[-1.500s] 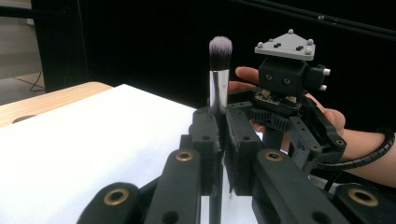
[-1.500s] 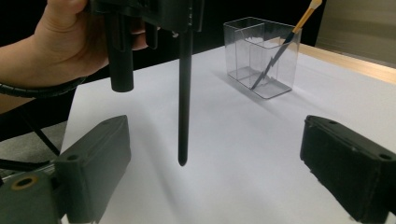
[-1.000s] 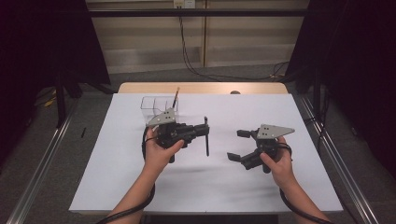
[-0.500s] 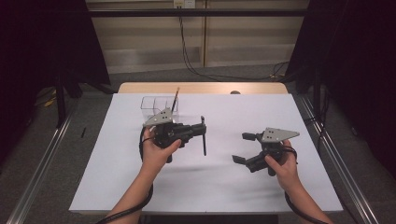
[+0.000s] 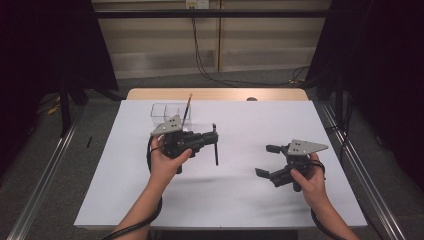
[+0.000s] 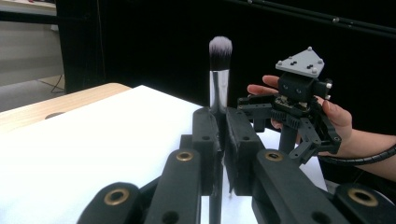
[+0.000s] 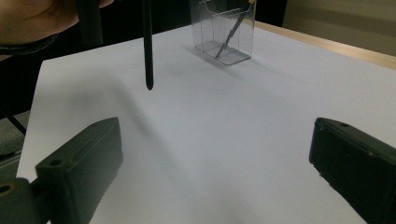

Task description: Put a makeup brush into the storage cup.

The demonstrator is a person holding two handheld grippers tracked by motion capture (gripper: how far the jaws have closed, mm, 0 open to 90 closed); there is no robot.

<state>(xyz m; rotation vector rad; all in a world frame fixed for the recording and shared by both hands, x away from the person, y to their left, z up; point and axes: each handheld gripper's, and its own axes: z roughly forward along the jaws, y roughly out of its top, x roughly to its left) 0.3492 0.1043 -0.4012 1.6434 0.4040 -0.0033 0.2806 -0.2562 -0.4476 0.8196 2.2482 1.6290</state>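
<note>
Gripping a makeup brush point(image 6: 219, 70) upright betw. closed jaws, left gripper point(image 5: 212, 142) hovers above white table point(image 5: 250, 200), near clear organizer box point(image 5: 167, 111). Right gripper point(image 5: 265, 161), jaws wide w/ nothing held, sits well apart.

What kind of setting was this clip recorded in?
Most likely a lab recording station, not a home: a table covered in plain white, dark curtains at both sides, loose cables along the bare back wall. The left gripper holds a makeup brush; a clear organizer box stands behind.
</note>
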